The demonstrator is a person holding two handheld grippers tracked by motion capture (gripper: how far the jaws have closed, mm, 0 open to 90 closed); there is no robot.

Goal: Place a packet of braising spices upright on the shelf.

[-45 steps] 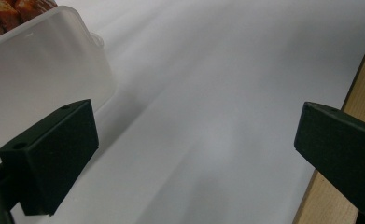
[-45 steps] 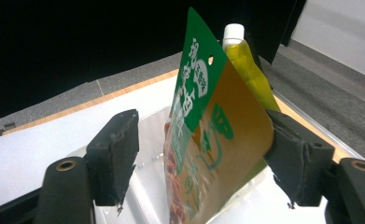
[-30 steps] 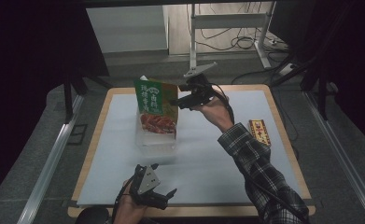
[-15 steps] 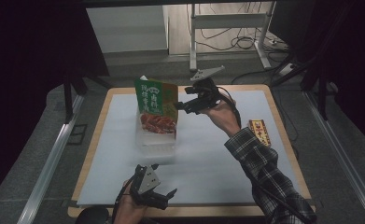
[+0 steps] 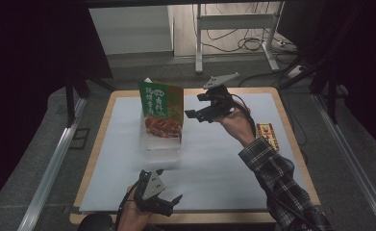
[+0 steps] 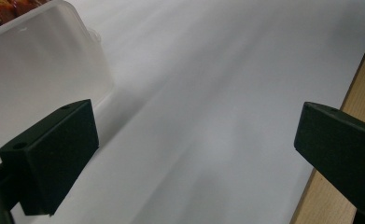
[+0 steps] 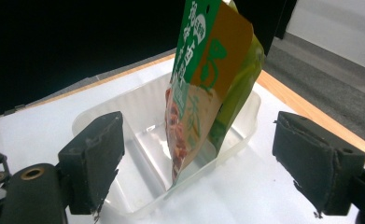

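Here the green food pouch (image 5: 161, 111) stands on end inside the clear plastic tray (image 5: 160, 147), its long axis running bottom to top and its sealed top edge pointing up. From the high view its printed face is turned toward the person, with a column of pale characters on the green upper part that are too small to read, an orange panel beside them, and a picture of reddish food lower down. In the right gripper view the pouch (image 7: 208, 88) leans slightly, its lower corner set in the tray (image 7: 124, 135) near the wall closest to the jaws.

The right gripper (image 5: 201, 107) hangs just beside the pouch, on its orange-panel side, apart from it; the jaws have just been opening and stand wide, with the pouch ahead of them and nothing pressed between the pads. Behind that hand, near the table's right edge, lies a small yellow and red packet (image 5: 268, 136) whose print cannot be made out.

The left gripper (image 5: 166, 202) rests low at the near edge of the white mat (image 5: 214, 163), jaws spread wide and empty. Ahead of its left jaw sits a corner of the tray (image 6: 40, 65).
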